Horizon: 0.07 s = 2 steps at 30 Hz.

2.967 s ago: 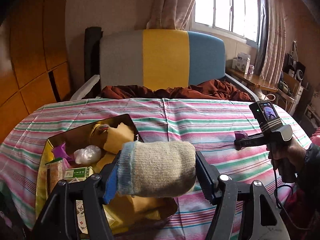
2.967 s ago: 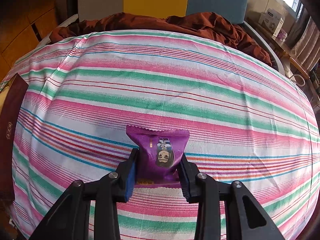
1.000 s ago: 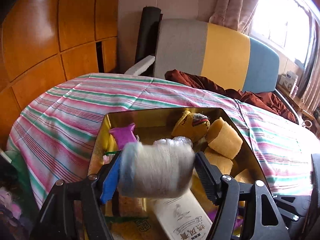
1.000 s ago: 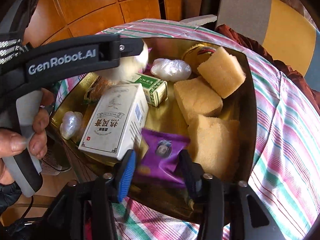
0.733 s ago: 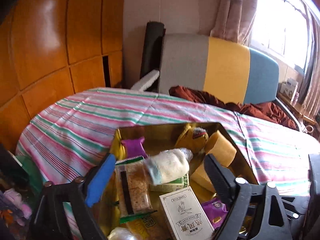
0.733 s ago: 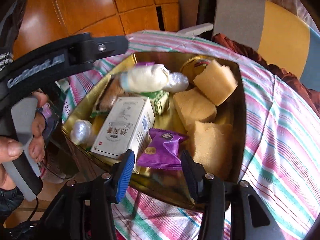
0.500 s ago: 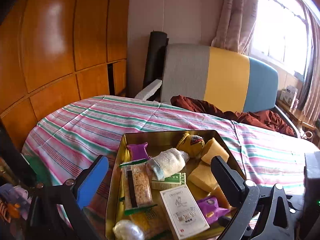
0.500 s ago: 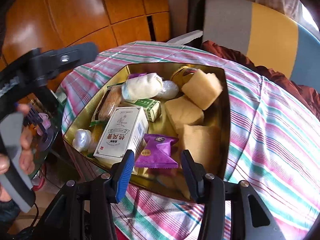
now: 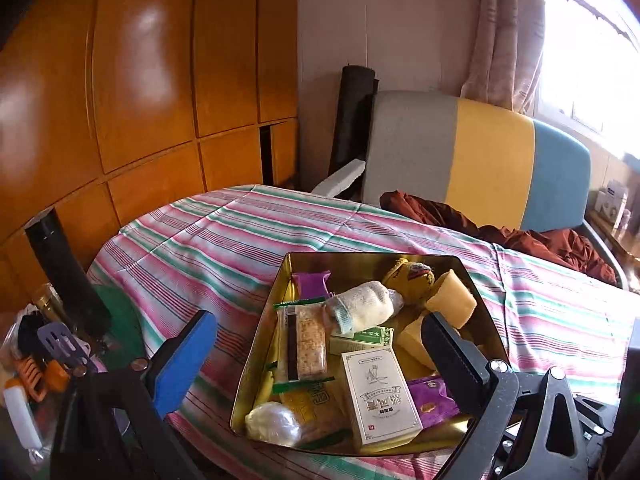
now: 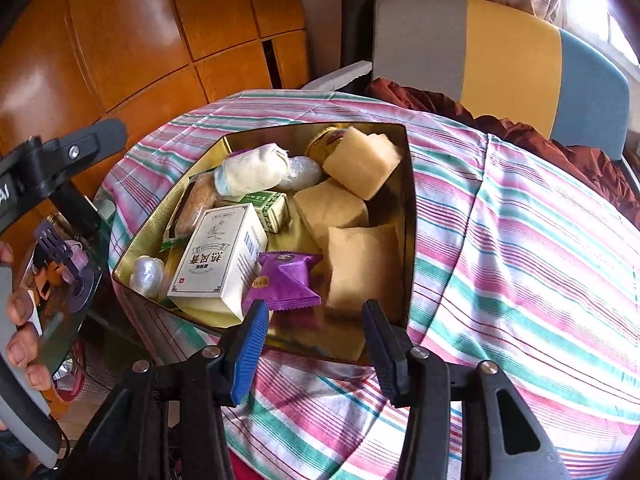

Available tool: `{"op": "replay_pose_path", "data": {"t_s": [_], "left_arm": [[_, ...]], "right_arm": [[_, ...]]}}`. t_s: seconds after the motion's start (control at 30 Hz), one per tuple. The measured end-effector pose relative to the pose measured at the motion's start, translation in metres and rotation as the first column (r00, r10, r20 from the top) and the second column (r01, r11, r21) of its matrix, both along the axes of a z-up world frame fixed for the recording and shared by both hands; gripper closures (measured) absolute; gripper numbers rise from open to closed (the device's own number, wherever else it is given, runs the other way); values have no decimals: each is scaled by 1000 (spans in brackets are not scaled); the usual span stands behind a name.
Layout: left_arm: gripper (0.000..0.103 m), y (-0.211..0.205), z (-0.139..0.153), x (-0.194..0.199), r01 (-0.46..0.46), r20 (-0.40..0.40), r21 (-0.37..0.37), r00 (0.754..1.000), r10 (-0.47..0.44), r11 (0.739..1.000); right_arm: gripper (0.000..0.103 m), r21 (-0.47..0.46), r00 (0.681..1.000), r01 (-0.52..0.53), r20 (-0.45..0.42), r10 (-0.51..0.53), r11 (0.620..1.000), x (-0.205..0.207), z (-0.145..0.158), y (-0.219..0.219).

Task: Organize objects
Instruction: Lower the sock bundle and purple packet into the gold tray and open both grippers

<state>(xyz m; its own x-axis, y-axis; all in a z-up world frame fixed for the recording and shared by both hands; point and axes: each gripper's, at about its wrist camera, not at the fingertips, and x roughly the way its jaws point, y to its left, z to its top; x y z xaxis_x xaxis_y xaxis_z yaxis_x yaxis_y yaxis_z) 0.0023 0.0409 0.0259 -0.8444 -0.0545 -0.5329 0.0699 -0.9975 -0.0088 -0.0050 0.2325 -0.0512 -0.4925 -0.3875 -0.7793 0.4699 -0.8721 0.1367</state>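
- The table with the striped cloth [image 10: 520,240] fills the scene, pink, green and white bands running across it, with a grey, yellow and blue chair back [image 9: 480,160] behind it.
- On the cloth sits the gold tin [image 10: 408,200], open-topped and crowded.
- Inside, three yellow sponge blocks [image 10: 360,164] stack along the tin's right side as the right wrist view has it.
- A white box [image 10: 218,256] with printed characters lies toward the near left corner, a small green carton [image 10: 268,206] just behind it.
- The rolled sock [image 10: 252,170], cream with a blue cuff, lies in the tin's far left part, resting over the green carton and touching a clear plastic-wrapped lump [image 10: 302,174].
- The purple snack packet [image 10: 286,280] lies in the tin against the white box and the nearest sponge, just beyond the right gripper's tips.
- The left gripper [image 9: 320,356] hangs over the tin's near edge, jaws spread as wide as they go, nothing between the pads.
- The right gripper [image 10: 314,334] hovers at the near rim, jaws part-way apart; the packet sits ahead of them, and neither pad looks to press on it.
- A hand [image 10: 18,336] at the left edge grips the other tool's handle.
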Motion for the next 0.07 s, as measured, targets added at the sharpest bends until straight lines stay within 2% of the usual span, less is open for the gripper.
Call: {"op": "replay_pose_path", "data": {"t_s": [0.07], "left_arm": [[1, -2, -1, 1, -3, 12, 9, 1000, 3, 1000]], "right_arm": [[54, -8, 1000, 23, -12, -23, 1000, 0, 2, 4]]}}
